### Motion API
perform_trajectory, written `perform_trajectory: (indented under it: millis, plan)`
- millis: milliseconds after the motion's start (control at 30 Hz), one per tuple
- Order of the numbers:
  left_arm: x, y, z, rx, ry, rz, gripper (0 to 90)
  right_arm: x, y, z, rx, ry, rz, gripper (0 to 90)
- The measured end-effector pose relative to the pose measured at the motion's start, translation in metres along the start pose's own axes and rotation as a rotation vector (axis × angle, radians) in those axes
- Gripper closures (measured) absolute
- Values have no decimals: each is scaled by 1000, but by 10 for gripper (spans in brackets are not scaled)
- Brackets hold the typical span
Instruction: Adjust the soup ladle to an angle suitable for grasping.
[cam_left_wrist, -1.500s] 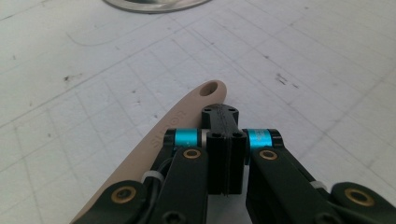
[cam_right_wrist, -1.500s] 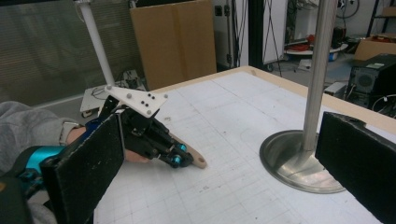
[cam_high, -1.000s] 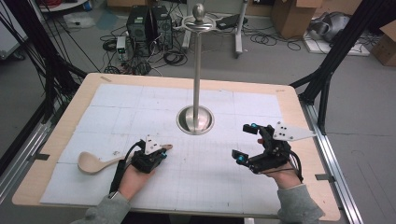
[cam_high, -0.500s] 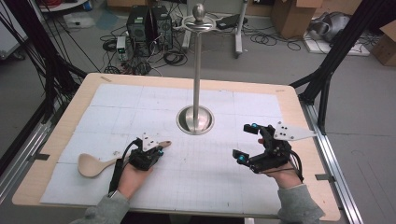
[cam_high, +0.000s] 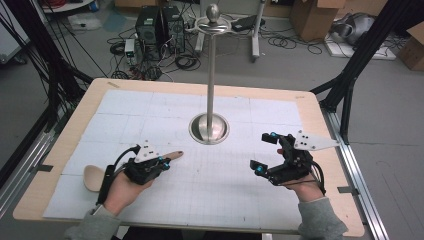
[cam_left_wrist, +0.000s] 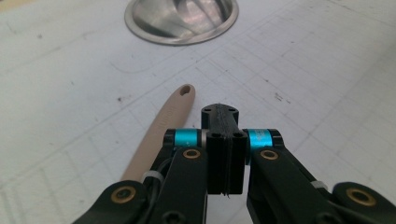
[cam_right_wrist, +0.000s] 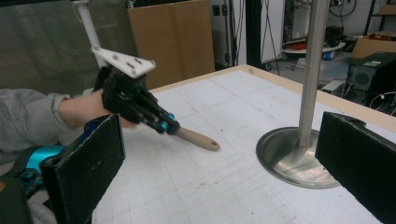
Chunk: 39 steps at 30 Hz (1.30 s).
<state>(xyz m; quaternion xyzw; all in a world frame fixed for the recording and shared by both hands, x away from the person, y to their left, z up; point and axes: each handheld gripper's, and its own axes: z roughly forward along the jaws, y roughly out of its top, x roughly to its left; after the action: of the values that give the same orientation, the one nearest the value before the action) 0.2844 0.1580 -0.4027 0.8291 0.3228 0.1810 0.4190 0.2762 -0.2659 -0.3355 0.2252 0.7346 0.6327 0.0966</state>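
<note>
A beige wooden spoon (cam_high: 172, 155) lies on the white gridded mat, bowl to the left, handle end with a hole (cam_left_wrist: 186, 90) pointing toward the steel stand. My left gripper (cam_high: 164, 162) hovers over the middle of the handle, shut, its pads pressed flat together. In the left gripper view the spoon (cam_left_wrist: 163, 121) runs past the left side of the jaws (cam_left_wrist: 224, 116), not between them. The right gripper view has the handle (cam_right_wrist: 196, 138) jutting out from under the left gripper (cam_right_wrist: 170, 126). My right gripper (cam_high: 263, 152) stands open at the right, nothing between its pads (cam_right_wrist: 224, 161).
A steel stand with a round base (cam_high: 209, 129) and a tall pole rises at the table's middle, just beyond both grippers; its base (cam_right_wrist: 299, 158) lies close ahead of the right gripper. The wooden table edge (cam_high: 325, 150) runs at the right.
My left hand has lifted and drawn back a little along the handle, so more of the handle end shows. The spoon and the right gripper have stayed in place.
</note>
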Motion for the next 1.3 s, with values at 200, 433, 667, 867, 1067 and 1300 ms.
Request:
perform_trajectory:
  millis: [200,433,667,867,1067,1300]
  plan:
    - [28,-6,-25,-16,-68,13,789,1,0,0,1,-1,-3,4]
    - [50,-14,-51,-16,-118,99,618,-1,0,1,3,-1,0,3]
    - [67,-17,-63,-9,-150,97,338,1,0,3,6,-1,-2,4]
    - [78,-18,-73,0,-167,98,189,1,-1,4,13,-4,-4,4]
    - [80,-18,-74,11,-158,92,172,1,-1,4,17,-1,-3,4]
    - [87,-21,-72,31,-157,78,172,1,-2,3,19,-1,0,3]
